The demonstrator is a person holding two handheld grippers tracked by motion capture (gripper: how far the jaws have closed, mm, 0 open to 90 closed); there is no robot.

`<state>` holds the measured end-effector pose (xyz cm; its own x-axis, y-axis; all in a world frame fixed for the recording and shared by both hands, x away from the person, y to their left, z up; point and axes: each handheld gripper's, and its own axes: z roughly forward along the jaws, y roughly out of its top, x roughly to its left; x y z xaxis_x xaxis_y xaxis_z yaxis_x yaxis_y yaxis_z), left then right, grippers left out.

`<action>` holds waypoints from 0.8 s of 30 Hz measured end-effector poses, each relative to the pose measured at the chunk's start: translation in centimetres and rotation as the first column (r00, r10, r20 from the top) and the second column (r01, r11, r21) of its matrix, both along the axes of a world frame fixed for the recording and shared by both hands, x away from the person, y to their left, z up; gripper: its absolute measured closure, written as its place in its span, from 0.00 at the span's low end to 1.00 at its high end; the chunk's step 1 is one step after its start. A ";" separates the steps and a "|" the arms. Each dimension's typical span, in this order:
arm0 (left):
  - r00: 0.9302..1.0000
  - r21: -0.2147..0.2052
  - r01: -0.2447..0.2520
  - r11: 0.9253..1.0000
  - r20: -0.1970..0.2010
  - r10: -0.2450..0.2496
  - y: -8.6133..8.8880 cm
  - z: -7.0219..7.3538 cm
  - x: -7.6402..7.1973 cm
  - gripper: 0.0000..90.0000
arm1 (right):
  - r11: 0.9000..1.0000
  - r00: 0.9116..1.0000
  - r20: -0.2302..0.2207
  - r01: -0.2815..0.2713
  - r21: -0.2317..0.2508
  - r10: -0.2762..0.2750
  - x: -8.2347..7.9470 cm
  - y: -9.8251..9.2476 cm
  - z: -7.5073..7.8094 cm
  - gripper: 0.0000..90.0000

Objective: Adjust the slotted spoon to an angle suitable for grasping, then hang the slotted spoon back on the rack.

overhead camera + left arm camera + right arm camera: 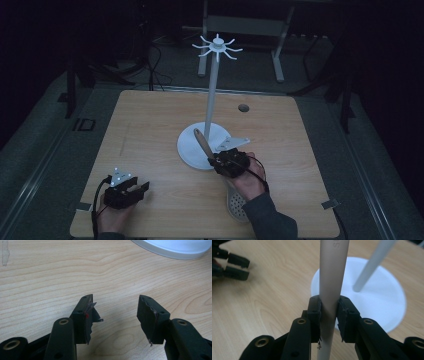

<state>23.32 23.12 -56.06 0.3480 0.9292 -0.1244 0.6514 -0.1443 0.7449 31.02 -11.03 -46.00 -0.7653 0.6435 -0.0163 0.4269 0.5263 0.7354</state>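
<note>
A white hook stand rises mid-table: round base [192,145], thin pole [212,95], ring of hooks [217,46] on top. My right gripper [215,161] is shut on the handle [201,141] of a slotted spoon. The handle tilts up toward the pole over the front of the base, and the perforated head [236,204] shows under the person's wrist. In the right gripper view the jaws [329,315] clamp the pale handle [332,270], with the base [384,305] and pole [372,265] behind. My left gripper [144,190] rests at the table's front left, open [116,312] and holding nothing.
The wooden table has a cable hole [243,107] at the back right and tape tabs at its front corners [330,204]. The stand's base edge [175,248] lies ahead of the left gripper. Cables and a metal frame [277,45] stand on the dark floor behind.
</note>
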 end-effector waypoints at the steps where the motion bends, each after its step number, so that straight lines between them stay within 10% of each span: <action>1: 1.000 0.000 -0.001 1.000 -0.002 0.001 0.0 0.0 0.0 0.53 | 1.000 1.000 0.007 0.012 0.010 -0.012 -0.1 -0.3 0.1 0.82; 24: 1.000 -0.005 0.004 1.000 -0.002 -0.004 0.1 -0.1 -0.3 0.53 | 0.974 0.983 0.113 0.120 0.192 -0.143 -1.3 -5.2 1.3 0.82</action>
<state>23.02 23.22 -56.20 0.3511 0.9273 -0.1298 0.6521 -0.1427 0.7446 29.74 -16.21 -44.66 -0.6732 0.7391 0.0212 0.3814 0.3226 0.8663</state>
